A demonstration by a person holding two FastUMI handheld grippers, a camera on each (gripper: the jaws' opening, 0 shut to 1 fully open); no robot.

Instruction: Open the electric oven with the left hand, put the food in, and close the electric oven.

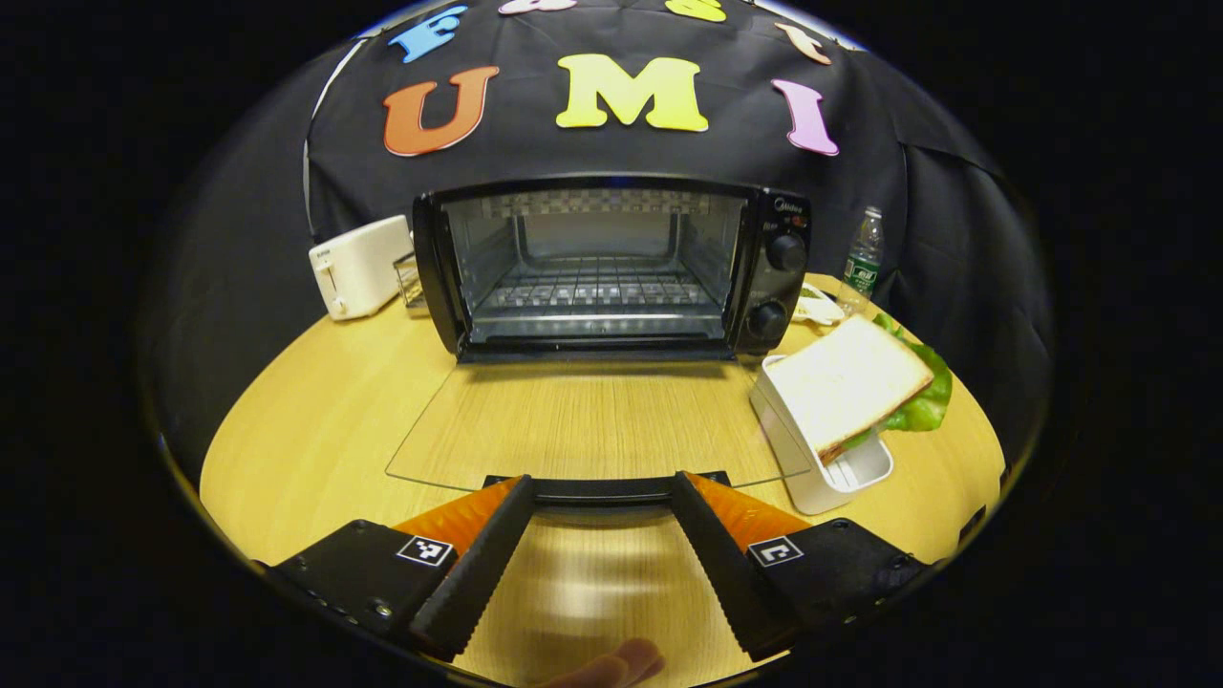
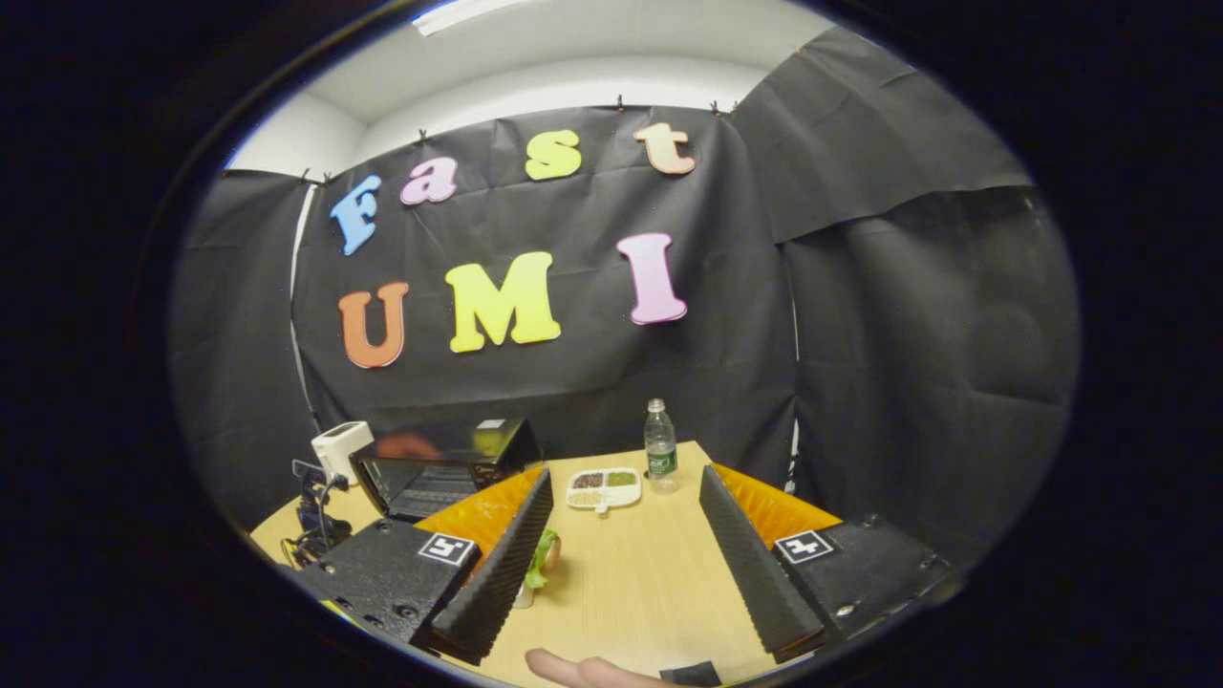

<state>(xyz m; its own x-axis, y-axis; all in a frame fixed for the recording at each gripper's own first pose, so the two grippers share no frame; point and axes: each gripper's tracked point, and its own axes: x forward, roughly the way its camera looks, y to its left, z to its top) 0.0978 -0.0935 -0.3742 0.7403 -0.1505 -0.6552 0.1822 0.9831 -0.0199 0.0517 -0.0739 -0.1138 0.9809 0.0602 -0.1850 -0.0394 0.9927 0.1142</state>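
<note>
Wide open, the electric oven (image 1: 611,268) rests its glass door (image 1: 592,420) flat on the worktop (image 1: 315,420); left gripper (image 1: 602,564) jaws spread at its handle (image 1: 607,489), sandwich (image 1: 846,382) just right; right gripper (image 2: 626,564) jaws spread.

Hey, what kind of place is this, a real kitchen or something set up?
Most likely a staged booth made to stand in for a kitchen, not a real one. A toaster oven with its glass door folded down and a white toaster sit on a wooden table, closed in by black cloth walls.
</note>
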